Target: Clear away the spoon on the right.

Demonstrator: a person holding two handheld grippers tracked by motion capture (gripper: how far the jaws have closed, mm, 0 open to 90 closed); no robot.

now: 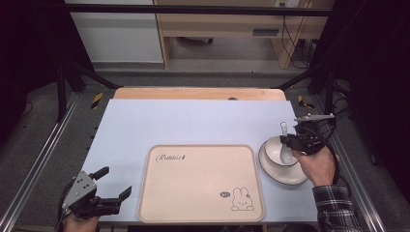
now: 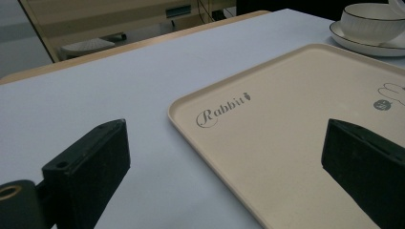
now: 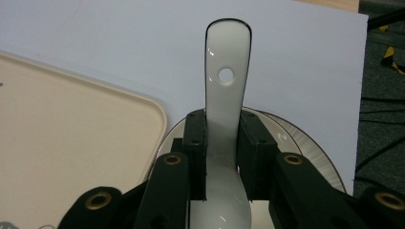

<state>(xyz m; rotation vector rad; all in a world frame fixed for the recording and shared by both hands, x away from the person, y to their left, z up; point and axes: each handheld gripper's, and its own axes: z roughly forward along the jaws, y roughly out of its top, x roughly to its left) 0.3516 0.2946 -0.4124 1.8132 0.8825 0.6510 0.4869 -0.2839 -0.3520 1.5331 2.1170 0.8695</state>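
Pale blue matting covers the table (image 1: pixel 145 125). Right gripper (image 3: pixel 222 157) has its jaws clamped on the handle of a white spoon (image 3: pixel 224 95), just above the bowl (image 1: pixel 278 151) on its saucer (image 1: pixel 295 178) — a beige tray (image 1: pixel 193 193) beside them. Left gripper (image 1: pixel 113 183) is well apart, jaws wide, holding nothing.

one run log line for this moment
right gripper: shut on spoon | spoon: over bowl | left gripper: open, idle | tray: bare

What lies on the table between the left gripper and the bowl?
The beige tray lies between the left gripper and the bowl, as the high view shows.
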